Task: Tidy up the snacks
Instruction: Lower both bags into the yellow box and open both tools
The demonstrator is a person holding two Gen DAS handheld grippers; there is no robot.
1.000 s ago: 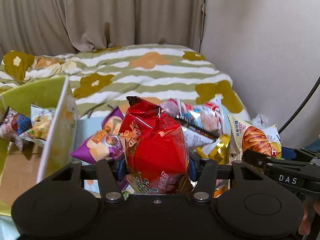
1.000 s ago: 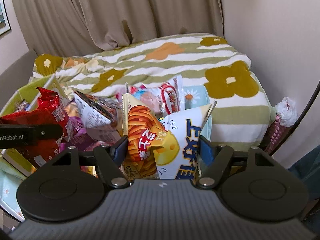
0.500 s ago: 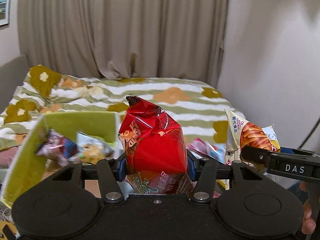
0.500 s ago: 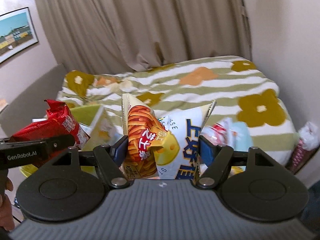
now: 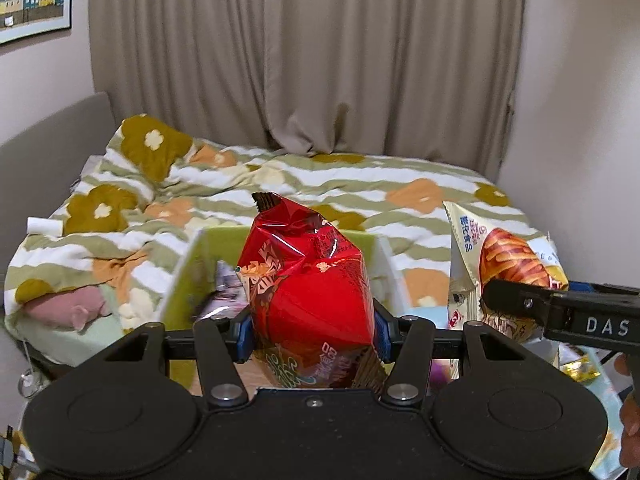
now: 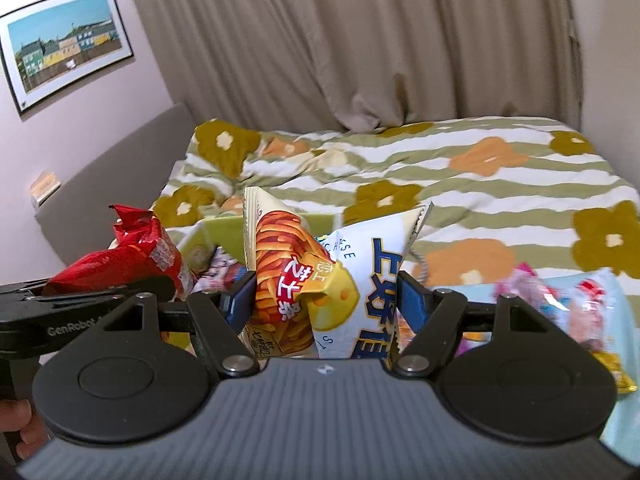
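My left gripper (image 5: 312, 330) is shut on a red snack bag (image 5: 310, 292) and holds it upright in front of a green-lined box (image 5: 192, 264) that has several snack packs inside. My right gripper (image 6: 326, 300) is shut on a white and orange cheese snack bag (image 6: 320, 280), held up beside the left one. The cheese bag also shows at the right of the left wrist view (image 5: 504, 256). The red bag shows at the left of the right wrist view (image 6: 128, 256), with the box (image 6: 224, 228) behind both bags.
A bed with a striped flowered quilt (image 5: 360, 184) fills the background, curtains behind it. Several loose snack packs (image 6: 560, 304) lie on a pale blue surface at the right. A grey headboard (image 6: 120, 168) and a framed picture (image 6: 64, 44) are at the left.
Both grippers have swung left and tilted up with their bags. The loose snack pile has slid out to the right, and the green box now sits straight ahead behind the bags.
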